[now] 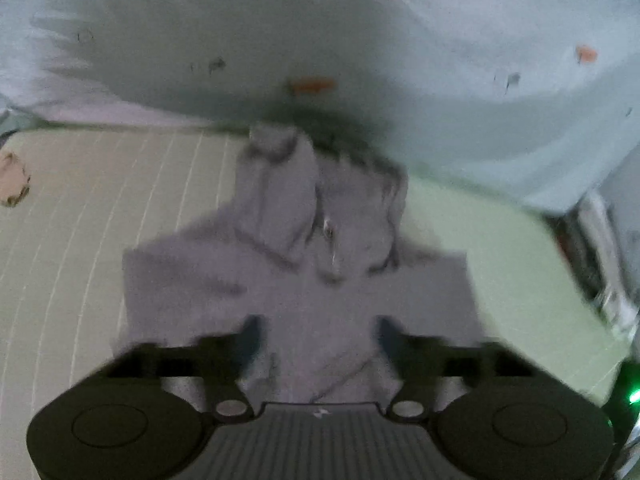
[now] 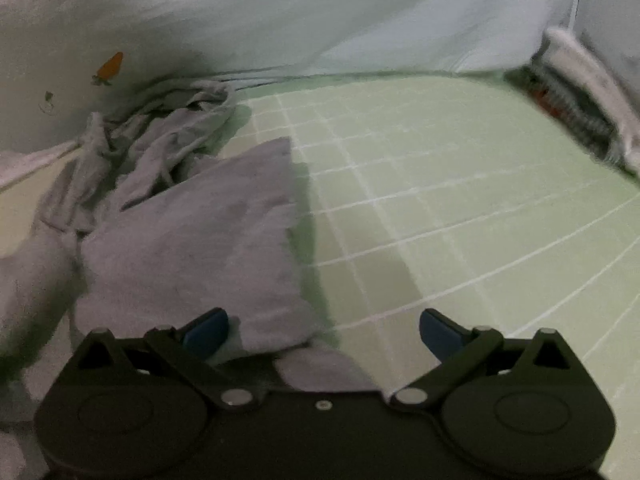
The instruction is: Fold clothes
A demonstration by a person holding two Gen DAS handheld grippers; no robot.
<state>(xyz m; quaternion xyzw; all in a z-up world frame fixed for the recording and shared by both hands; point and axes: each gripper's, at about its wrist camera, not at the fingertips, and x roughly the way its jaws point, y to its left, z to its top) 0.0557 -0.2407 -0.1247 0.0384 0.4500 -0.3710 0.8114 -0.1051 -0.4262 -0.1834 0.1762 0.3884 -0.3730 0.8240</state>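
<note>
Left hand-held gripper (image 1: pixel 318 338): tilted down over the bed, fingers spread wide, nothing between them; the picture is blurred.
Right hand-held gripper (image 2: pixel 324 332): held low over the bed, jaws wide apart, blue pads (image 2: pixel 206 334) bare and holding nothing.
Grey garment (image 1: pixel 296 280): lies on the green checked sheet (image 1: pixel 80 208), partly folded into a rough rectangle with a bunched part running toward the bed's far edge.
Garment relative to left hand-held gripper: directly under and ahead of it, its near edge showing between the fingers; I cannot tell whether they touch it.
Garment relative to right hand-held gripper: in the right wrist view the grey garment (image 2: pixel 192 232) sits ahead and left; its right edge runs up between the fingers, a corner under the left pad.
Pale blue bedding (image 2: pixel 320 20): heaped along the far edge, with a small orange carrot print (image 2: pixel 110 66).
</note>
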